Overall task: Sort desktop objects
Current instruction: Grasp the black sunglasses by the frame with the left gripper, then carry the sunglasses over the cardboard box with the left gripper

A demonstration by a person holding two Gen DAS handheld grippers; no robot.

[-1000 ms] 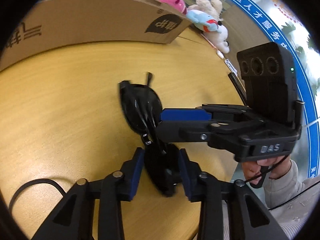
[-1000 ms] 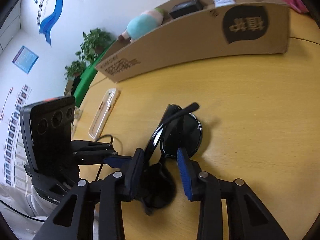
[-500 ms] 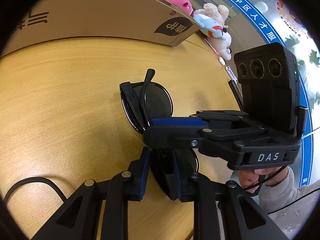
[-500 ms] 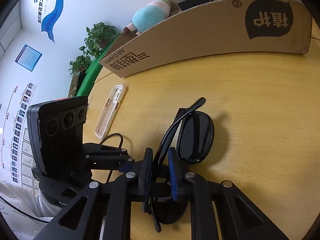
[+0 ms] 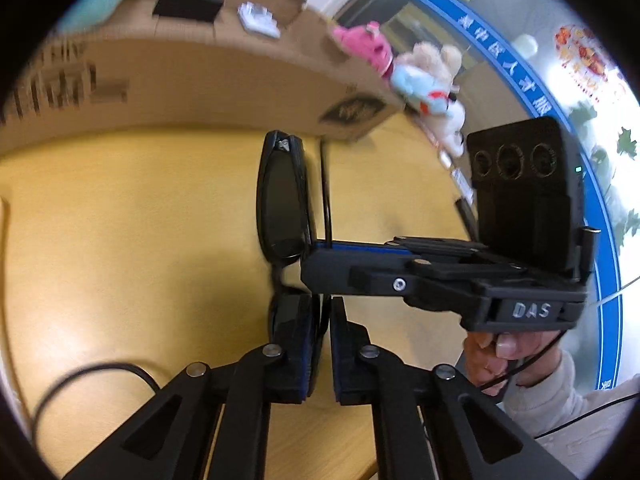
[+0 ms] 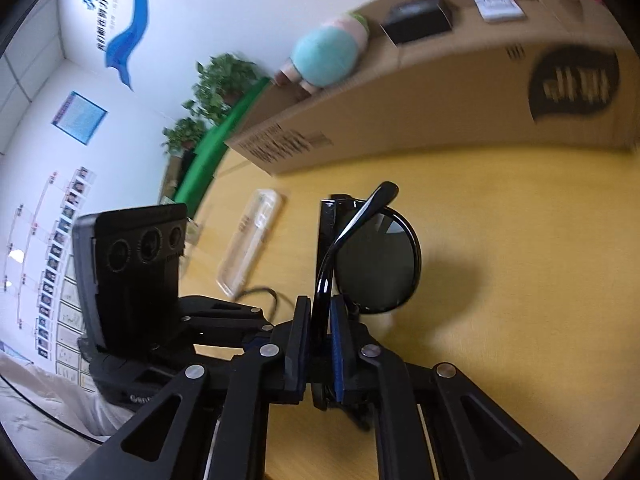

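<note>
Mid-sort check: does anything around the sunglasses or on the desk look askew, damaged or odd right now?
One thing: the sunglasses stand on edge, pinched by both the left claw and the right claw. No damage shows. The clear phone case lies flat on the desk.

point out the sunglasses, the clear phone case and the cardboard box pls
sunglasses [image 6: 376, 268], right wrist view, on the dark round lens
clear phone case [image 6: 252, 244], right wrist view, mid-length of its body
cardboard box [image 6: 420, 108], right wrist view, on its front wall

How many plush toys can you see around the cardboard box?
4: a teal one on the box's left end, and pink, beige and blue ones past its right end. Others may be hidden.
</note>
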